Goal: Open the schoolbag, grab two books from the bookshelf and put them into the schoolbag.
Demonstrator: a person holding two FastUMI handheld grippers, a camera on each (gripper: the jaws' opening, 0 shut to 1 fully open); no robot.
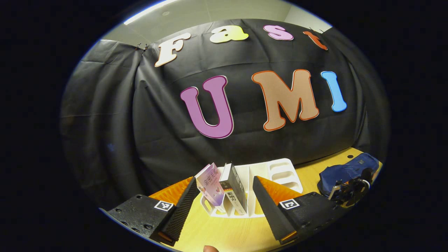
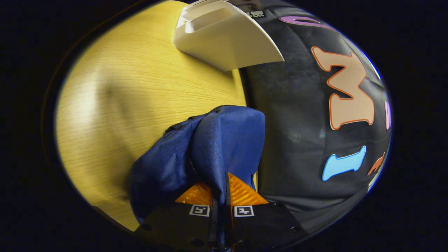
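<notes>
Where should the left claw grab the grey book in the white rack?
Take the grey book by its upper edge, which stands clear above the white rack. Come from the front, fingers either side of its covers. It leans close to the pink book, so slipping a finger between them looks tight. The left claw is open.

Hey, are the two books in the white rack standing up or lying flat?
Standing, tilted left. Both books sit on end in the white rack's left slots on the table, in line with the open left gripper.
</notes>
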